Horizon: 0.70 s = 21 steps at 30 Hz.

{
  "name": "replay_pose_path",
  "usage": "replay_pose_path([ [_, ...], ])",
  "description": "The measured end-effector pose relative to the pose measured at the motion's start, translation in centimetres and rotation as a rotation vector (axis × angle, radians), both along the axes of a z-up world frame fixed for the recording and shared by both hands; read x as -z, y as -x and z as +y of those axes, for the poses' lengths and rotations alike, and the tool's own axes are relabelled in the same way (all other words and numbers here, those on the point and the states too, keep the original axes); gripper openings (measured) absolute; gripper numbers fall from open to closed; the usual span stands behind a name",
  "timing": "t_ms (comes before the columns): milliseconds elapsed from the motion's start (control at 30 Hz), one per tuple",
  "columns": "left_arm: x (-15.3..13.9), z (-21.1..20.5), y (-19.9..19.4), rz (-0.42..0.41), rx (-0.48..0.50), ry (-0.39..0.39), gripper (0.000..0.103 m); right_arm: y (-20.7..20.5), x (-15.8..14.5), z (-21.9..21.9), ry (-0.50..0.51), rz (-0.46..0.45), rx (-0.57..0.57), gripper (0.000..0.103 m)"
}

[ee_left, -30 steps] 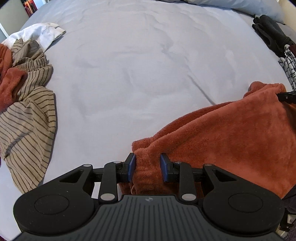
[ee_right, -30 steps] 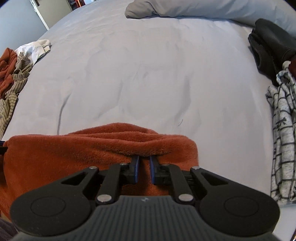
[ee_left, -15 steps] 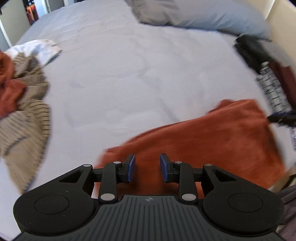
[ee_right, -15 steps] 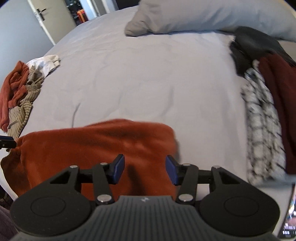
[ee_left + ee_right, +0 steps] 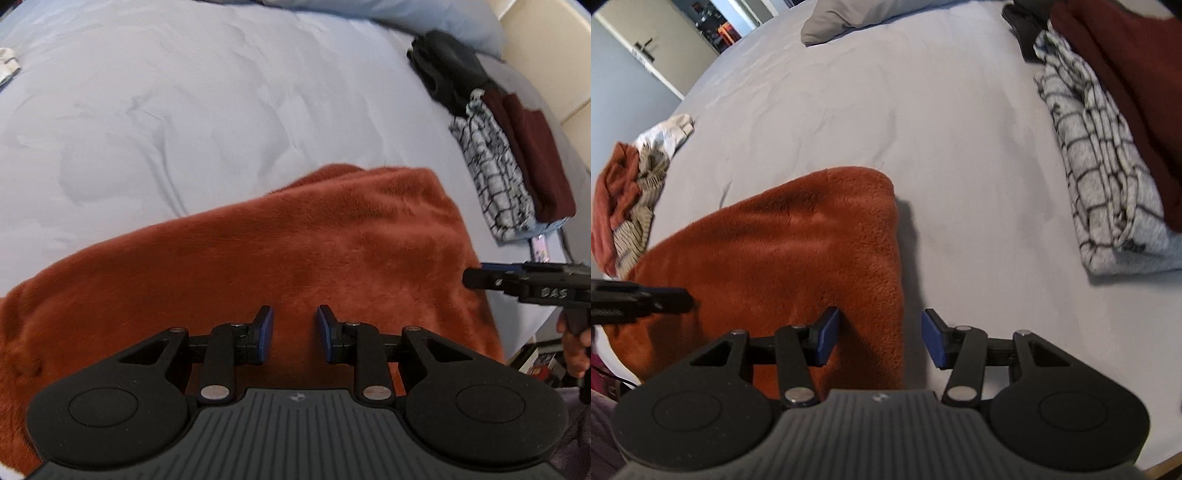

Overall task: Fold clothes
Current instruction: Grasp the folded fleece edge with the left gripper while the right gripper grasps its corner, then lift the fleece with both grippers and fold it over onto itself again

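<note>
A rust-orange fleece garment (image 5: 295, 243) lies folded flat on the grey bed sheet (image 5: 184, 110). My left gripper (image 5: 293, 332) hovers over its near middle. Its jaws stand a little apart and are closing, and no fold rises between the blue pads. In the right wrist view the garment (image 5: 783, 240) ends in a straight right edge that runs between the pads of my right gripper (image 5: 879, 336), which is open and does not pinch it. My left gripper's fingertips (image 5: 670, 295) show at the left. My right gripper (image 5: 474, 277) reaches in from the right.
Folded clothes are stacked at the bed's right side: a grey grid-patterned piece (image 5: 1108, 184), a dark red one (image 5: 1126, 74), black ones (image 5: 447, 70). Unfolded clothes (image 5: 628, 206) are heaped at the left. A pillow (image 5: 871, 14) lies at the far end, and a phone (image 5: 540, 251) by the stack.
My right gripper let go of the orange garment's far fold and opened. The garment now lies flat. My left gripper slid right from the garment's left end to over its middle.
</note>
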<state>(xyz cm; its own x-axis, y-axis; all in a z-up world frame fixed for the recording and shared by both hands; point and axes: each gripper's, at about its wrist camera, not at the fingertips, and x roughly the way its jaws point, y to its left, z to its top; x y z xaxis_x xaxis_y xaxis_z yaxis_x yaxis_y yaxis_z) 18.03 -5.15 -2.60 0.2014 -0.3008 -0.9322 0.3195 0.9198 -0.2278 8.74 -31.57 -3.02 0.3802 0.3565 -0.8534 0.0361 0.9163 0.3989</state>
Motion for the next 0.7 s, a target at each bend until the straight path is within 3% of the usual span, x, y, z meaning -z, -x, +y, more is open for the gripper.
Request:
replay_pose_path([
  [233,2.8,-0.5,-0.9,0.026,0.016,-0.047,0.024,-1.2,2.5,-0.2,-0.104,0.055,0.012,0.053],
  [433,2.7,-0.6,-0.9,0.023,0.026,-0.065,0.024,-1.4,4.5,-0.4,-0.202,0.097,0.059,0.048],
  [500,2.2,-0.1,-0.9,0.033,0.013,-0.043,0.024,-1.5,4.1,0.0,-0.203,0.093,0.053,0.036],
  [567,1.3,0.7,-0.8,0.031,0.001,-0.019,0.024,-1.4,2.9,0.6,-0.177,0.072,0.037,0.031],
  [700,-0.4,2.8,-0.3,0.002,-0.021,-0.013,0.024,-0.9,0.2,1.5,-0.164,0.014,0.020,0.028],
])
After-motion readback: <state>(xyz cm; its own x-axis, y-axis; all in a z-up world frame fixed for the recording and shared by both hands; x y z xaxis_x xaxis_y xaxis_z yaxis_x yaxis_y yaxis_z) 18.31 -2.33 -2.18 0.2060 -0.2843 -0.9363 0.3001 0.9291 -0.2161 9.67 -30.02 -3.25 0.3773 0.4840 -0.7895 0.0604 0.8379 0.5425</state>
